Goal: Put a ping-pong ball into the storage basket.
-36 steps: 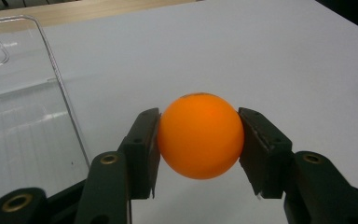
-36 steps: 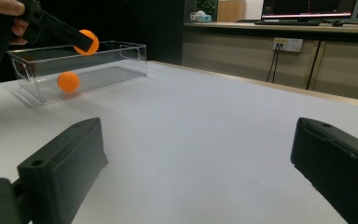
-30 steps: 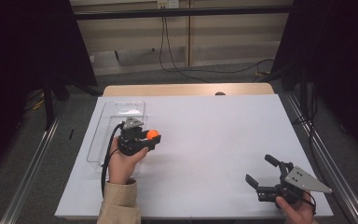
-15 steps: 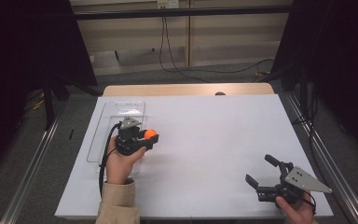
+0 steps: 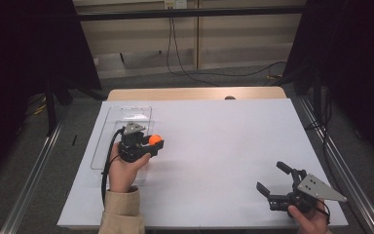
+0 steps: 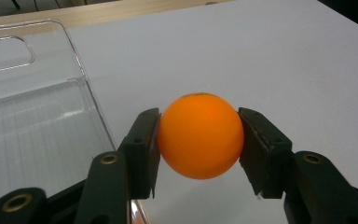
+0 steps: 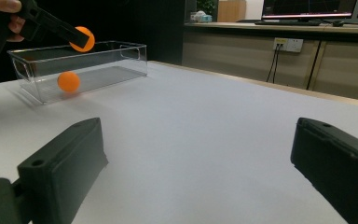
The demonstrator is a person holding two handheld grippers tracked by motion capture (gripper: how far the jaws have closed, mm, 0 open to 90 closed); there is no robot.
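Note:
An orange ball [image 6: 200, 135] is clamped between the black jaws of my left gripper [image 5: 153, 143], which is shut on it. The ball hangs in the air just beside the right wall of a clear plastic bin [image 5: 126, 114] at the table's left. In the right gripper view the held ball [image 7: 82, 38] sits above the bin's rim [image 7: 121, 45], and a second orange ball [image 7: 68, 81] lies inside on the bin floor. My right gripper [image 5: 271, 177] rests near the front right corner of the table, open with nothing between its jaws [image 7: 200, 154].
The white table top [image 5: 224, 141] stretches wide between the two grippers. A wooden strip [image 5: 195, 93] runs along its far edge. Metal rails flank both sides, and cables lie on the floor beyond the table.
My left gripper has drifted slightly left toward the bin with the ball still in it. The right gripper has not moved.

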